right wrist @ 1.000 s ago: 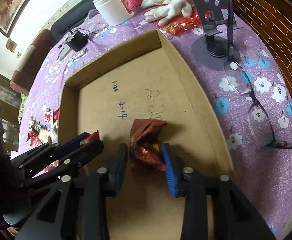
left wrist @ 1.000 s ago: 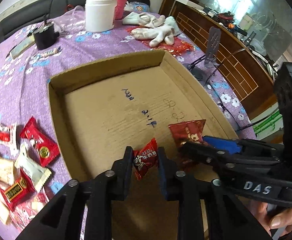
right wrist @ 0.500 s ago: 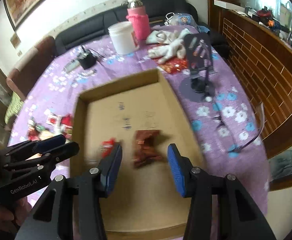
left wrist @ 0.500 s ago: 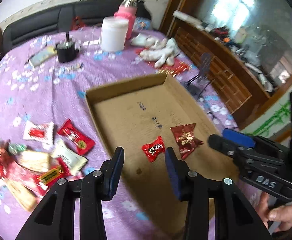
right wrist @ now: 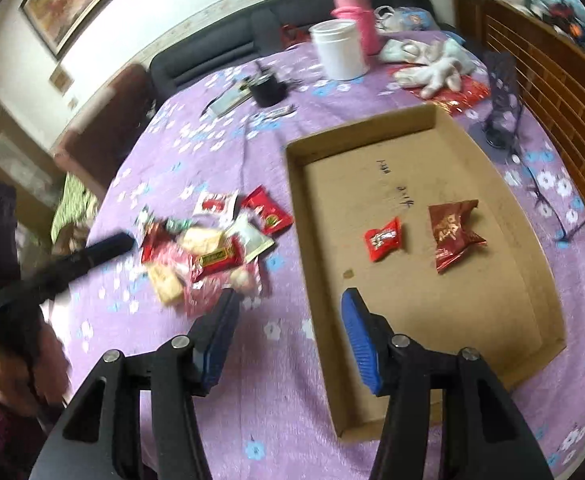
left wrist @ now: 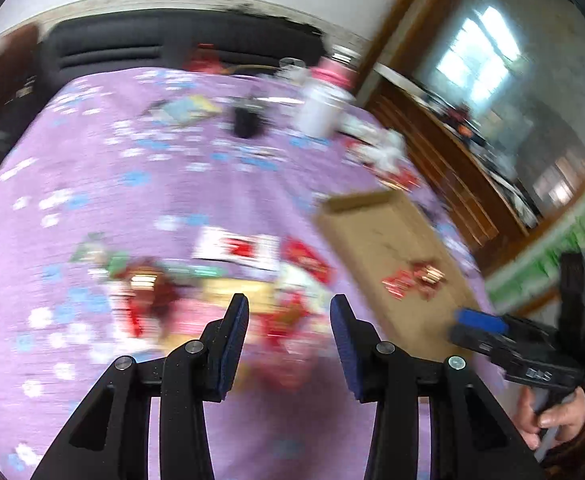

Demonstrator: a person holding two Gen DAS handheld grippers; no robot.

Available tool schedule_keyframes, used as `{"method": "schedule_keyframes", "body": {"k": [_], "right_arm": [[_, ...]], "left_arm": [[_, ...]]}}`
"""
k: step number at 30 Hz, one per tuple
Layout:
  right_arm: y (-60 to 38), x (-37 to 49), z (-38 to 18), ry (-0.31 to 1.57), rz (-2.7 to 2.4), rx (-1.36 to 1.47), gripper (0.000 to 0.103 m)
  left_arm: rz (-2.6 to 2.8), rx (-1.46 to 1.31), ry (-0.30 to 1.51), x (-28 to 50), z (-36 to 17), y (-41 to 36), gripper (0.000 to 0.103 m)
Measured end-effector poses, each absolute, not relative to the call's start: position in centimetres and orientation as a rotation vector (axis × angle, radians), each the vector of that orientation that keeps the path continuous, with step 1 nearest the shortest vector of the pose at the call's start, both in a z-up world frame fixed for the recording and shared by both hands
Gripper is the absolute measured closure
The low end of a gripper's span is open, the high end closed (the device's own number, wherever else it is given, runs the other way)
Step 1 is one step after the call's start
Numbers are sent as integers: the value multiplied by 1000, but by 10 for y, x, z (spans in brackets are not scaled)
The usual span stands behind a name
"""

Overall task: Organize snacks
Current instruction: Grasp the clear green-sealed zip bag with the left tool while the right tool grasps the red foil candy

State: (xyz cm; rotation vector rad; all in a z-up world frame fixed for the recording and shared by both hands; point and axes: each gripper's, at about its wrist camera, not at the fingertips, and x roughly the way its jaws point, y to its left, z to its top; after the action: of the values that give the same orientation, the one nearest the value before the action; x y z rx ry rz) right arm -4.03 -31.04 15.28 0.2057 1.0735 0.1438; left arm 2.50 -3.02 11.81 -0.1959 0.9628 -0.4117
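Observation:
A shallow cardboard tray (right wrist: 504, 184) lies on the purple flowered tablecloth. In it lie a small red candy packet (right wrist: 383, 238) and a dark red foil snack packet (right wrist: 452, 233). A pile of loose snack packets (right wrist: 212, 248) lies on the cloth left of the tray; it is blurred in the left wrist view (left wrist: 228, 280). My right gripper (right wrist: 288, 316) is open and empty, above the tray's near left wall. My left gripper (left wrist: 288, 320) is open and empty, above the pile; it shows blurred at the left of the right wrist view (right wrist: 92, 252).
At the far side stand a white jar (right wrist: 340, 50), a pink flask (right wrist: 354, 12), a small black cup (right wrist: 266, 90) and white gloves (right wrist: 432, 66). A black stand (right wrist: 500, 96) is right of the tray. Wooden furniture runs along the right.
Both grippers let go of their packets in the tray, opened and pulled back. The left gripper has swung left over the snack pile; the right has shifted left over the tray's left wall.

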Motion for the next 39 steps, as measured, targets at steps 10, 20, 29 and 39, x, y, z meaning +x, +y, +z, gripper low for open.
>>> {"method": "schedule_keyframes", "body": {"k": [10, 20, 29, 39], "right_arm": [[-288, -31, 147, 1098, 171, 209, 50], [-274, -27, 149, 1089, 149, 189, 50], [-228, 5, 150, 1112, 299, 195, 50], [-133, 93, 97, 1271, 501, 330, 50]], "left_arm": [[-92, -501, 1082, 91, 62, 77, 58], [-10, -413, 1153, 138, 22, 60, 59], [-42, -339, 1099, 114, 28, 82, 73], [-68, -284, 1046, 17, 56, 114, 73]]}}
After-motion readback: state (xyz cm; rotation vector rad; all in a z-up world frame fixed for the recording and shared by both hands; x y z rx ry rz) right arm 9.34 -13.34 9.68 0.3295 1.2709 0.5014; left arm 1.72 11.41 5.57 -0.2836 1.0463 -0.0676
